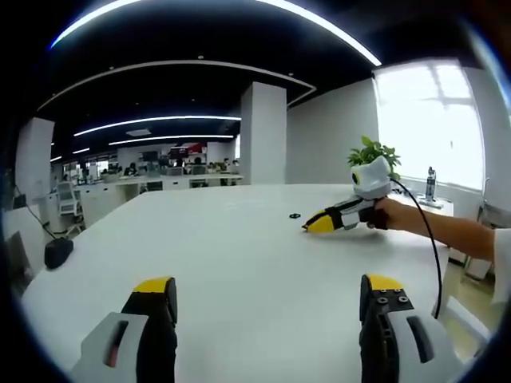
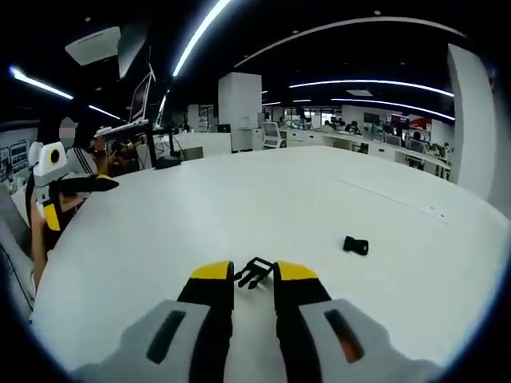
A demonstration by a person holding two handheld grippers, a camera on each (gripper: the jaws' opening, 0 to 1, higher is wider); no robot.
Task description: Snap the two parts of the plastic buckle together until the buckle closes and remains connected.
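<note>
A black pronged buckle part (image 2: 254, 272) lies on the white table (image 2: 319, 199) between the yellow tips of my right gripper (image 2: 254, 275), whose jaws stand closed in against its sides. The other black buckle part (image 2: 356, 245) rests apart, ahead and to the right. In the left gripper view my left gripper (image 1: 270, 287) is wide open above bare table (image 1: 239, 255), holding nothing. My right gripper (image 1: 313, 227) shows far right there, low on the table in a person's hand, with a small black buckle part (image 1: 295, 215) just beyond its tip. My left gripper (image 2: 110, 183) appears at far left.
A potted plant (image 1: 372, 152) stands behind the right gripper. A cable (image 1: 431, 239) trails from it off the table edge. A dark object (image 1: 57, 252) sits near the far left edge. A person (image 2: 56, 199) stands at the table's left side. Office desks lie beyond.
</note>
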